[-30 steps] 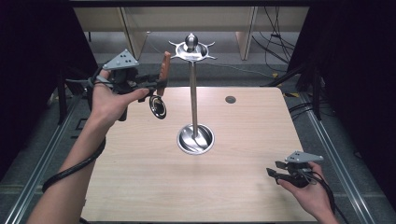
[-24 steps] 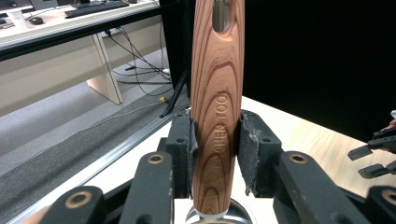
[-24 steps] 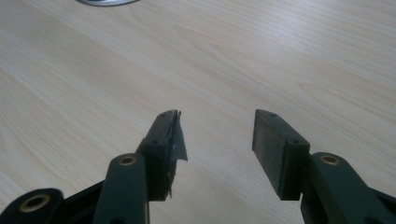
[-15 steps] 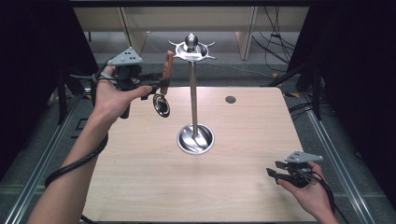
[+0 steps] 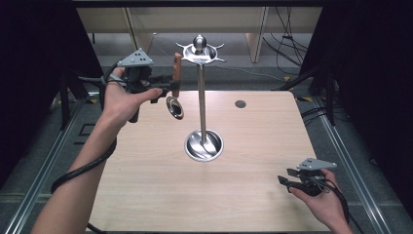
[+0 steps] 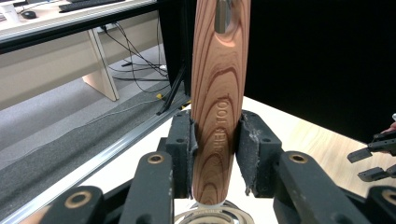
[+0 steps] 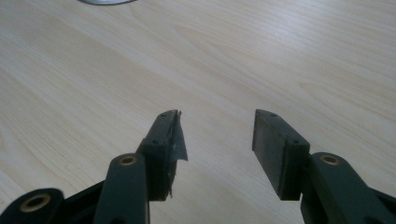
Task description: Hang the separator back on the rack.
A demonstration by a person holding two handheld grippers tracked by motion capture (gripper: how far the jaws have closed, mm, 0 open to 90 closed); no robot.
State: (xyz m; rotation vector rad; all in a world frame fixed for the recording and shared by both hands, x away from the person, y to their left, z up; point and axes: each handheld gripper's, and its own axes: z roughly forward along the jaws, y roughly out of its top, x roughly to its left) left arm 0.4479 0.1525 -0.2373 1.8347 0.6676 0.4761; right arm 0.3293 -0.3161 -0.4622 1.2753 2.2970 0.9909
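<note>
A utensil with a wooden handle (image 5: pixel 177 73) and a round metal head (image 5: pixel 175 107) hangs upright above the table's far left. My left gripper (image 5: pixel 173 87) is shut on the handle, and in the left gripper view the pads of the left gripper (image 6: pixel 215 154) press both sides of the handle (image 6: pixel 217 107). Just to its right stands a metal rack: a thin pole (image 5: pixel 201 97) on a round base (image 5: pixel 204 145), topped by a ring of hooks (image 5: pixel 200 52). My right gripper (image 5: pixel 287 176) rests low at the near right, open and holding nothing (image 7: pixel 217 135).
The wooden table (image 5: pixel 146 195) has a small dark round hole (image 5: pixel 240 104) at the far right. Black curtains flank both sides, and cables lie on the floor behind. The right gripper (image 6: pixel 373 158) appears far off in the left gripper view.
My left hand has drifted slightly to the right and up with the utensil, bringing the handle closer to the rack's top. The right hand has kept still.
</note>
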